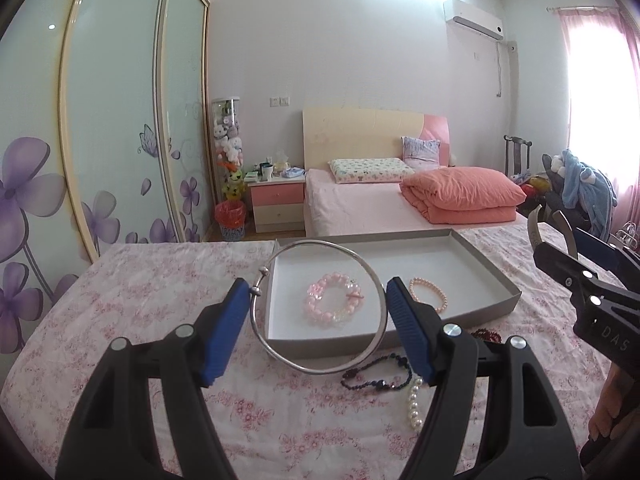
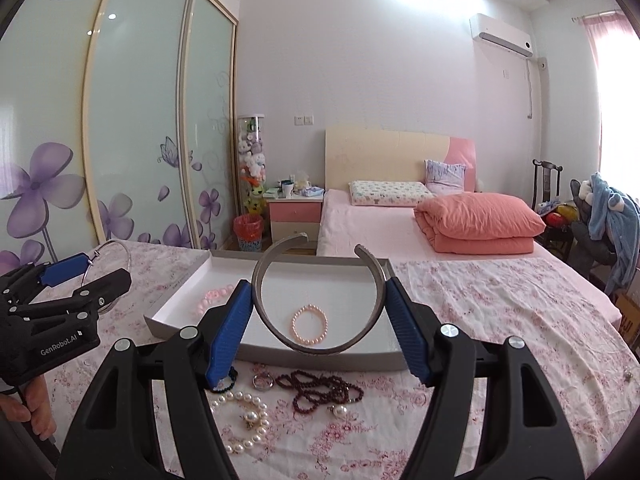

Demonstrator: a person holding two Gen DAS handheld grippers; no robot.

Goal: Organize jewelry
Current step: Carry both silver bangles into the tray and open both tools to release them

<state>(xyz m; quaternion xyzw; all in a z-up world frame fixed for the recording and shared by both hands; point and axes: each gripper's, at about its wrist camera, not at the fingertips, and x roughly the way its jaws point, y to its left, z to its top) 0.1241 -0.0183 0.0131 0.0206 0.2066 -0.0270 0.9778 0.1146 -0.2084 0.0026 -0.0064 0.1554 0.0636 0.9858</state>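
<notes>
Left claw (image 1: pixel 316 330) grips silver bangle (image 1: pixel 320 370); right claw (image 2: pixel 320 330) grips cuff (image 2: pixel 280 328); floral tablecloth (image 1: pixel 160 280), bedroom.

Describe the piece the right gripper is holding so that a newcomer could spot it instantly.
Above the shallow white tray on the floral tablecloth, the right gripper clamps a cuff bangle. It is a wide, flat grey band with a gap at the top, unlike the beaded bracelets nearby.

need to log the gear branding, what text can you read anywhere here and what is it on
"GenRobot.AI" on the body of the left gripper, seen from the right wrist.
"DAS" on the body of the right gripper, seen from the left wrist.
Air conditioner logo: too small to read.
Nothing else readable.
</notes>
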